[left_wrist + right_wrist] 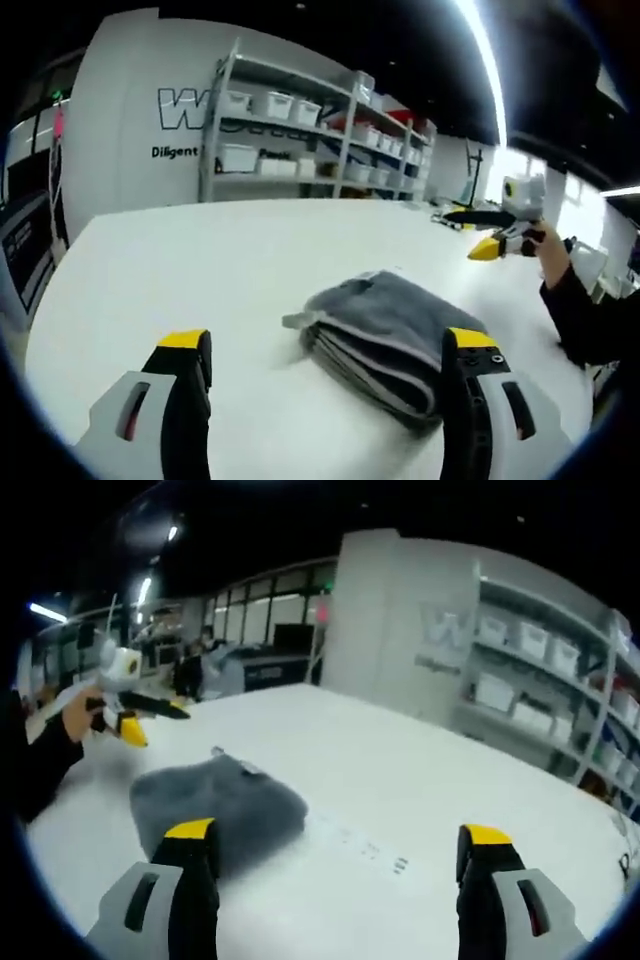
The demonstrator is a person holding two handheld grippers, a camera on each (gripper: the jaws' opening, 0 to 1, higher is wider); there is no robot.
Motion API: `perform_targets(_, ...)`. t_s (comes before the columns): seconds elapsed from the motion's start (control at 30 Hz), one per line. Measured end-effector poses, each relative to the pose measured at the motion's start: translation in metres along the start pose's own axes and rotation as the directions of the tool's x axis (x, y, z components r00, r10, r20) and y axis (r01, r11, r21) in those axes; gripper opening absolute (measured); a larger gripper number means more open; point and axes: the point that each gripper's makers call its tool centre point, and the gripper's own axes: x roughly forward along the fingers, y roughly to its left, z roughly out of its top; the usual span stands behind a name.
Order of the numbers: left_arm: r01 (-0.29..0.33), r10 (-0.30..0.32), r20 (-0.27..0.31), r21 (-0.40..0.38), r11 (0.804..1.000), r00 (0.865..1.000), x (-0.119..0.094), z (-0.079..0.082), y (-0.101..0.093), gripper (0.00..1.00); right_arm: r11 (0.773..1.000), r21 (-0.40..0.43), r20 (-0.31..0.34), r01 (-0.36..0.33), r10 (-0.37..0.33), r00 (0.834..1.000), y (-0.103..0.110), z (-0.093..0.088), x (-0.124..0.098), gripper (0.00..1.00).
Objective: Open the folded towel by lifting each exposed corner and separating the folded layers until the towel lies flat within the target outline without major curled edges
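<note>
A grey towel (385, 325), folded in several layers, lies on the white table (200, 260), its stacked edges facing my left gripper (328, 345). That gripper is open and empty, hanging just short of the towel, with its right jaw in front of the towel's near corner. My right gripper (503, 238) is held in a dark-sleeved hand beyond the towel, above the table. In the right gripper view the towel (215, 800) lies ahead of the left jaw. My right gripper (338, 832) is open with nothing in it. My left gripper (125, 715) hovers past the towel.
Metal shelving with white bins (300, 130) stands behind the table against a wall with lettering; the shelving (540, 670) is also at the right. Small faint marks (372, 852) sit on the tabletop beside the towel. The table's rounded edge (45, 330) runs close on the left.
</note>
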Motion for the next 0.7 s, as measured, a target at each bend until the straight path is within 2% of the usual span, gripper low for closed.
perform_targets(0.07, -0.001, 0.001, 0.000, -0.002, 1.000, 1.000, 0.001, -0.002, 0.001, 0.94, 1.000, 0.007, -0.001, -0.002, 0.002, 1.000, 0.000, -0.001, 0.000, 0.99)
perform_targets(0.17, -0.034, 0.035, -0.028, 0.026, 0.999, 0.999, 0.005, -0.010, 0.006, 0.93, 1.000, 0.020, -0.001, -0.010, 0.010, 1.000, 0.002, -0.002, 0.003, 0.99)
perform_targets(0.23, -0.026, 0.026, -0.034, 0.019, 0.999, 0.999, 0.006, -0.013, 0.005, 0.93, 1.000, 0.021, -0.008, -0.014, 0.015, 1.000, 0.003, -0.005, 0.005, 0.99)
perform_targets(0.33, 0.028, -0.028, -0.022, -0.013, 1.000, 0.999, 0.008, -0.013, -0.003, 0.92, 0.996, 0.062, -0.011, -0.060, 0.061, 0.998, 0.009, -0.009, 0.007, 0.96)
perform_targets(0.47, 0.109, -0.108, 0.016, -0.095, 0.989, 0.994, 0.012, -0.011, -0.014, 0.91, 0.966, 0.193, 0.019, -0.173, 0.172, 0.985, 0.026, -0.009, 0.010, 0.92)
perform_targets(0.57, 0.135, -0.134, 0.011, -0.117, 0.984, 0.991, 0.016, -0.017, -0.015, 0.91, 0.955, 0.212, 0.021, -0.205, 0.205, 0.978, 0.032, -0.014, 0.013, 0.90)
perform_targets(0.63, 0.190, -0.195, -0.026, -0.130, 0.973, 0.980, 0.017, -0.028, -0.025, 0.89, 0.954, 0.217, -0.015, -0.207, 0.215, 0.976, 0.037, -0.026, 0.017, 0.90)
perform_targets(0.7, 0.240, -0.248, -0.034, -0.147, 0.960, 0.968, 0.017, -0.031, -0.035, 0.85, 0.955, 0.214, -0.029, -0.204, 0.215, 0.976, 0.038, -0.030, 0.020, 0.89)
